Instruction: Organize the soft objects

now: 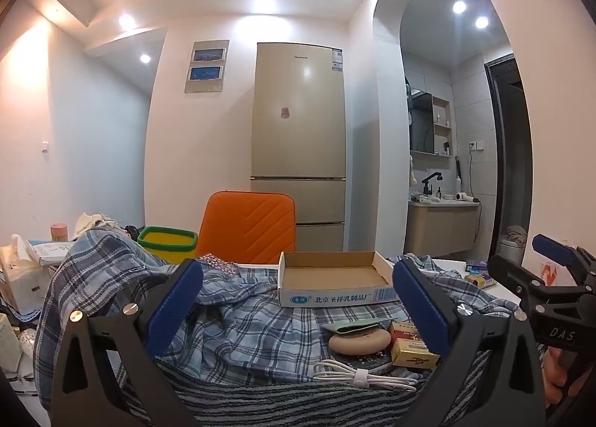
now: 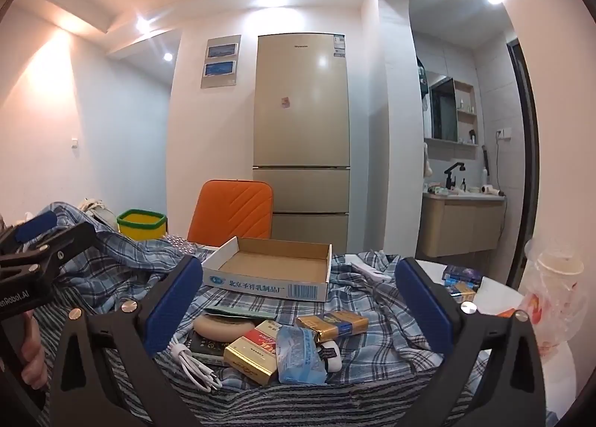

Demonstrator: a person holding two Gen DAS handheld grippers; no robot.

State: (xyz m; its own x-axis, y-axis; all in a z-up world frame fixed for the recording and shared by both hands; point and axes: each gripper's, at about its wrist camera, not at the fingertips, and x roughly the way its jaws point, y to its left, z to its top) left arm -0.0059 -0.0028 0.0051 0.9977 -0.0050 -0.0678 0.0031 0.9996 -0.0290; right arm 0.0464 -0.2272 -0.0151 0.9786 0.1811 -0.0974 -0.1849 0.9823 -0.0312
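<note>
While fingers (image 1: 175, 300) gape, plaid cloth (image 1: 242, 319) lies between.

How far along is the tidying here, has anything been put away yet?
Nothing looks put away yet: the cardboard tray is empty. In hand: nothing; the left claw and right claw are both open and clear of everything. Left to do: the plaid cloth is rumpled across the table, and the tissue pack, round pad and cable lie loose.
</note>
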